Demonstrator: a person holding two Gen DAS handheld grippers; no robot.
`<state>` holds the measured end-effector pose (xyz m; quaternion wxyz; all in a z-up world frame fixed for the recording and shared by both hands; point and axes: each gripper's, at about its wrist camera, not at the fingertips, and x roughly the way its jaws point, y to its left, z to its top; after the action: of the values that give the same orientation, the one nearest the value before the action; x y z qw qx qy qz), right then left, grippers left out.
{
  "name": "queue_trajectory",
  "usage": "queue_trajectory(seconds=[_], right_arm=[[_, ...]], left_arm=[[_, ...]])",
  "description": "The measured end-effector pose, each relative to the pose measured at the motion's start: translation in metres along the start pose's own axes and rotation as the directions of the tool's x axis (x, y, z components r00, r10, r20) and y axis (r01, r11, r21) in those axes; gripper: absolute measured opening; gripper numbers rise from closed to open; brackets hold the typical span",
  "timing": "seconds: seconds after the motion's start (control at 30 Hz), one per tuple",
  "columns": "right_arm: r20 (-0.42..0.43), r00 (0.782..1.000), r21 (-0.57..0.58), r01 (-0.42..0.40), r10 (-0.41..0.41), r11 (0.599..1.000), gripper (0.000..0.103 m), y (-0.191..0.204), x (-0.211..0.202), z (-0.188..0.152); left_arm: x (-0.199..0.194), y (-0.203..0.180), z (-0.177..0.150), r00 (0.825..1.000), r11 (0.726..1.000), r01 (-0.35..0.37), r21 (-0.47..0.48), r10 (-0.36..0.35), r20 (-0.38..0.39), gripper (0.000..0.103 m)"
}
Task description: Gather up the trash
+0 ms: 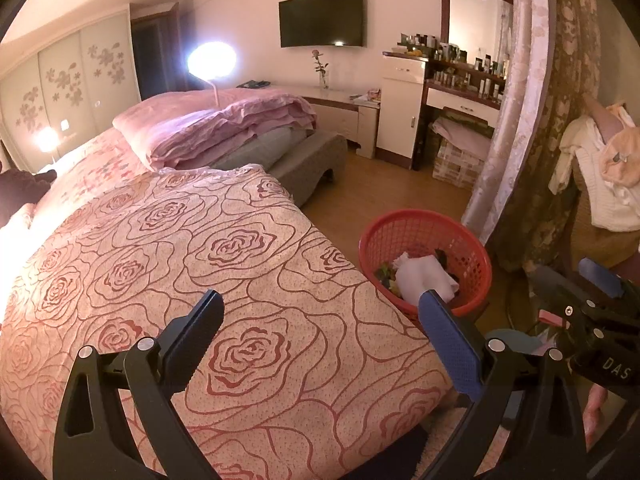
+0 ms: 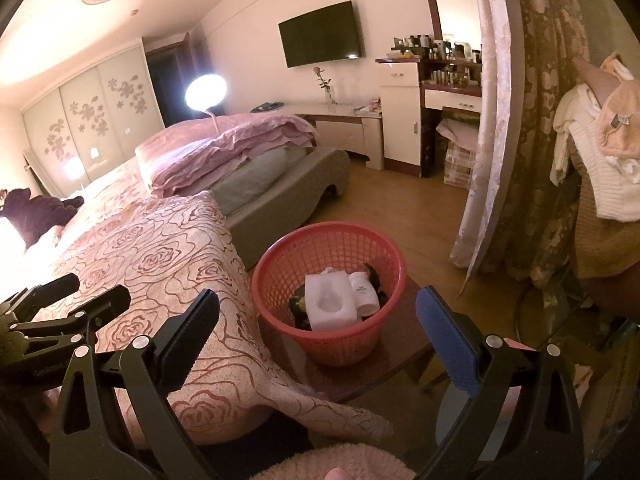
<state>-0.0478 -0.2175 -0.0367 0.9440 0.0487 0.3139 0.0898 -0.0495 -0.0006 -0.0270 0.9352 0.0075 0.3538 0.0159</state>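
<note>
A red mesh basket (image 2: 280, 280) stands on a low brown stool (image 2: 392, 354) beside the bed. Inside it lie a white tissue pack (image 2: 330, 302), a small white bottle (image 2: 366, 294) and some dark scraps. In the left wrist view the same basket (image 1: 472, 256) sits right of the bed, past my blue finger. My left gripper (image 1: 322, 344) hovers open over the rose-patterned bedspread (image 1: 160, 248), holding nothing. My right gripper (image 2: 320, 344) is open just in front of the basket, also holding nothing. The left gripper (image 2: 64, 308) shows at the left edge of the right wrist view.
Folded pink quilts (image 1: 224, 124) are stacked at the bed's far end. A dark garment (image 2: 40, 210) lies near the pillows. Curtains (image 2: 532, 120) hang at the right, with clothes (image 2: 600, 152) draped on a chair. A dresser (image 1: 460, 92) crowded with bottles and a wall TV (image 1: 322, 18) stand beyond.
</note>
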Motion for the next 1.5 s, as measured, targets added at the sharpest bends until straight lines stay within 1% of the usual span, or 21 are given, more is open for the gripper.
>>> queue_trajectory(seconds=[0.9, 1.5], right_arm=[[-0.006, 1.0, -0.001, -0.001, 0.001, 1.0, 0.096, 0.004, 0.0, -0.004], [-0.01, 1.0, 0.002, 0.0, 0.0, 1.0, 0.096, 0.005, 0.0, -0.006]], left_arm=[[-0.001, 0.0, -0.001, 1.0, 1.0, 0.004, 0.001, -0.004, 0.0, 0.094], [-0.004, -0.01, -0.001, 1.0, 1.0, 0.009, 0.019, -0.009, 0.004, 0.094]])
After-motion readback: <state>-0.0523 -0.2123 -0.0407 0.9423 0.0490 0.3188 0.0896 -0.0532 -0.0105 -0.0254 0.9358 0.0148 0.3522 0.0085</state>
